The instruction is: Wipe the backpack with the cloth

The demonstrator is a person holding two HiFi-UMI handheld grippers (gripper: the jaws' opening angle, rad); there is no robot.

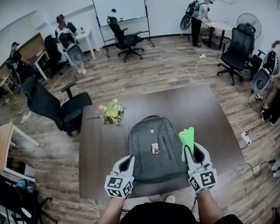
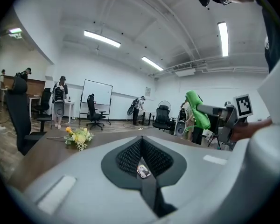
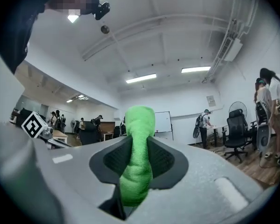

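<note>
A grey backpack point(image 1: 154, 148) lies flat on the dark brown table point(image 1: 200, 111), with a small badge on its front pocket. My right gripper point(image 1: 191, 149) hovers over the backpack's right edge, shut on a bright green cloth point(image 1: 187, 138) that sticks up from the jaws. In the right gripper view the rolled cloth point(image 3: 137, 157) fills the gap between the black pads. My left gripper point(image 1: 129, 159) is held at the backpack's lower left corner, its jaws together and empty. The left gripper view looks across the table at the cloth point(image 2: 197, 110) in the right gripper point(image 2: 224, 113).
A small bouquet of yellow flowers point(image 1: 112, 111) lies on the table beyond the backpack's top left. Black office chairs point(image 1: 56, 106) stand left of the table, and a whiteboard point(image 1: 120, 4) at the back. Cables point(image 1: 191, 71) and a power strip point(image 1: 246, 138) lie on the floor. Several people stand around the room.
</note>
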